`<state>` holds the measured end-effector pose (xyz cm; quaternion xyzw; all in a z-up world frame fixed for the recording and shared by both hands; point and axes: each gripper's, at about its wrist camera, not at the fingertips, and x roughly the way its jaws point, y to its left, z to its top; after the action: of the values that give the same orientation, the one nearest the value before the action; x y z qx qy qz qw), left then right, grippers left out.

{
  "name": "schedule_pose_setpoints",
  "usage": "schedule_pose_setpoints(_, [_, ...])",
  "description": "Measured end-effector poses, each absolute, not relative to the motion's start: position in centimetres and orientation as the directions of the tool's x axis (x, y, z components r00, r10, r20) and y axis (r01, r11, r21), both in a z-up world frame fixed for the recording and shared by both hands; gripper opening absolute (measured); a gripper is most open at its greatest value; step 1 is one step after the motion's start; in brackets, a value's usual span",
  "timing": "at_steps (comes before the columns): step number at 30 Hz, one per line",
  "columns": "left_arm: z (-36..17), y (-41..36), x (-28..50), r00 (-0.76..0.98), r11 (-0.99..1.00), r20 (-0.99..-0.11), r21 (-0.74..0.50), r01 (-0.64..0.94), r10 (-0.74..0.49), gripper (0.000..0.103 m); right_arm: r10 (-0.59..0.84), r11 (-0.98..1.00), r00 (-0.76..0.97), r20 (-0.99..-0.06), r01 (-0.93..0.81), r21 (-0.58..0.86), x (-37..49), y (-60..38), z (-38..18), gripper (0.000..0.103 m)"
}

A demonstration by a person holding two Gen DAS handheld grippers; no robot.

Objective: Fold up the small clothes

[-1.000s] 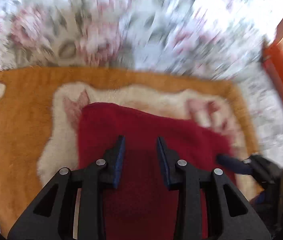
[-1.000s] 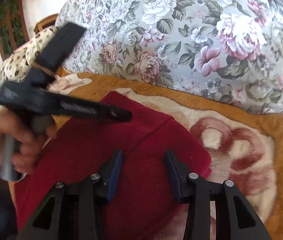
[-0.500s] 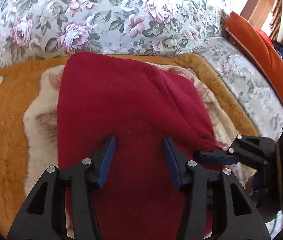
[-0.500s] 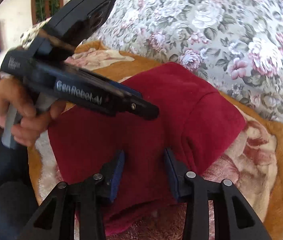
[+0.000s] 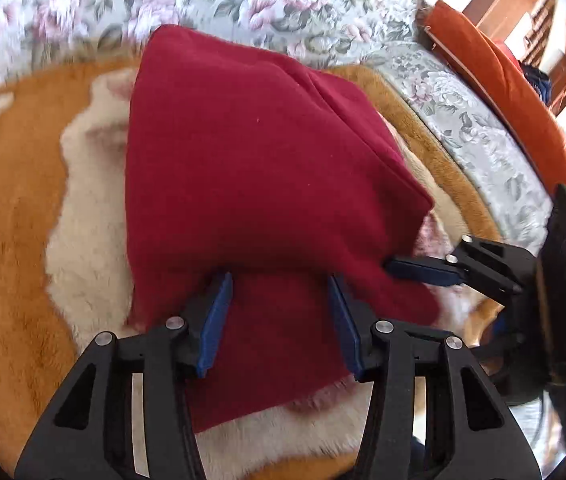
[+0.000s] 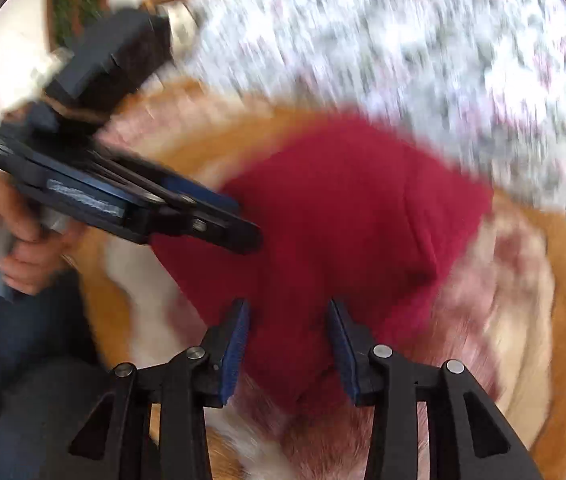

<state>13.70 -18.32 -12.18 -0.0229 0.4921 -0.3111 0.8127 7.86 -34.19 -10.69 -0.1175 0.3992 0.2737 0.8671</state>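
In the left wrist view, the red cloth (image 5: 251, 184) is being folded on the blanket (image 5: 15, 240), its upper layer lying over the spread tips of the left gripper (image 5: 279, 292). In the blurred right wrist view, the right gripper (image 6: 289, 320) is being held spread over the cloth's near corner, so the unpinched fold could be dragged open if either gripper is pulled away carelessly.

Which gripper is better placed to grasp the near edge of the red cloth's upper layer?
Left, probably: the left gripper is open with its fingertips at that edge of the red cloth. The right gripper, also open, sits at its side corner.
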Motion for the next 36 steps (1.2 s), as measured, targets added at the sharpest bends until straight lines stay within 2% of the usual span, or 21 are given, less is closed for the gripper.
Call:
schedule_pose_setpoints(2, [-11.9, -18.5, 13.8, 0.319, 0.815, -0.793, -0.347, 0.464, -0.519, 0.049, 0.392, 0.85, 0.559, -0.73, -0.523, 0.056, 7.9, -34.6, -10.8, 0.038])
schedule_pose_setpoints(6, [-10.6, -17.6, 13.7, 0.309, 0.81, -0.785, -0.378, 0.449, -0.537, 0.049, 0.352, 0.867, 0.577, -0.737, -0.497, 0.025, 7.7, -33.8, -10.8, 0.039])
schedule_pose_setpoints(9, [-8.3, -15.2, 12.5, 0.371, 0.814, -0.745, -0.394, 0.427, -0.555, 0.05, 0.33, 0.887, 0.572, -0.751, -0.46, 0.039, 7.2, -33.5, -9.7, 0.039])
schedule_pose_setpoints(11, [-6.7, -13.9, 11.5, 0.434, 0.842, -0.736, -0.353, 0.408, -0.519, 0.05, 0.311, 0.912, 0.585, -0.749, -0.406, 0.062, 6.2, -33.5, -8.0, 0.039])
schedule_pose_setpoints(13, [-5.2, -13.4, 10.2, 0.516, 0.904, -0.756, -0.24, 0.355, -0.403, 0.061, 0.212, 0.961, 0.623, -0.753, -0.274, 0.043, 4.3, -33.4, -6.1, 0.04])
schedule_pose_setpoints(14, [-4.7, -13.4, 9.4, 0.546, 0.921, -0.755, -0.199, 0.334, -0.362, 0.077, 0.158, 0.98, 0.632, -0.759, -0.195, 0.042, 3.7, -33.5, -5.6, 0.041])
schedule_pose_setpoints(15, [-4.1, -13.4, 8.3, 0.578, 0.931, -0.744, -0.166, 0.325, -0.334, 0.083, 0.127, 0.991, 0.635, -0.762, -0.113, 0.071, 2.7, -33.6, -5.1, 0.044])
schedule_pose_setpoints(16, [-3.7, -13.5, 7.2, 0.603, 0.938, -0.735, -0.132, 0.32, -0.31, 0.084, 0.141, 0.987, 0.642, -0.754, -0.036, 0.154, 1.1, -33.8, -4.8, 0.045])
schedule_pose_setpoints(18, [-3.6, -13.6, 5.7, 0.609, 0.948, -0.749, -0.077, 0.31, -0.26, 0.09, 0.156, 0.973, 0.667, -0.729, 0.025, 0.231, -1.3, -33.5, -5.0, 0.046])
schedule_pose_setpoints(20, [-4.1, -13.9, 4.7, 0.571, 0.951, -0.791, -0.044, 0.304, -0.219, 0.101, 0.102, 0.976, 0.691, -0.716, 0.07, 0.206, -3.8, -32.3, -5.6, 0.046])
schedule_pose_setpoints(22, [-4.6, -14.1, 3.8, 0.559, 0.947, -0.796, -0.055, 0.316, -0.233, 0.101, 0.084, 0.975, 0.719, -0.69, 0.083, 0.205, -5.8, -31.2, -6.3, 0.046])
schedule_pose_setpoints(25, [-6.2, -13.1, 4.4, 0.533, 0.945, -0.801, -0.117, 0.307, -0.272, 0.101, 0.119, 0.97, 0.699, -0.705, 0.07, 0.233, -6.3, -31.1, -7.0, 0.046])
schedule_pose_setpoints(28, [-7.5, -11.8, 7.2, 0.477, 0.925, -0.803, -0.237, 0.296, -0.358, 0.101, 0.204, 0.932, 0.723, -0.66, 0.064, 0.357, -4.3, -34.6, -5.9, 0.046])
schedule_pose_setpoints(29, [-7.6, -11.5, 8.0, 0.478, 0.925, -0.801, -0.244, 0.29, -0.361, 0.101, 0.236, 0.915, 0.728, -0.644, 0.056, 0.399, -3.3, -35.8, -5.4, 0.046])
schedule_pose_setpoints(31, [-7.7, -10.9, 10.2, 0.493, 0.923, -0.786, -0.261, 0.282, -0.373, 0.101, 0.247, 0.89, 0.755, -0.608, 0.071, 0.45, -1.1, -38.1, -4.6, 0.051])
schedule_pose_setpoints(33, [-8.1, -10.7, 13.1, 0.475, 0.917, -0.787, -0.295, 0.269, -0.393, 0.101, 0.279, 0.855, 0.767, -0.577, 0.075, 0.513, 2.0, -40.2, -4.6, 0.061])
schedule_pose_setpoints(36, [-9.1, -11.3, 16.7, 0.421, 0.889, -0.785, -0.369, 0.272, -0.455, 0.101, 0.387, 0.79, 0.742, -0.548, 0.04, 0.612, 7.5, -42.0, -6.3, 0.064])
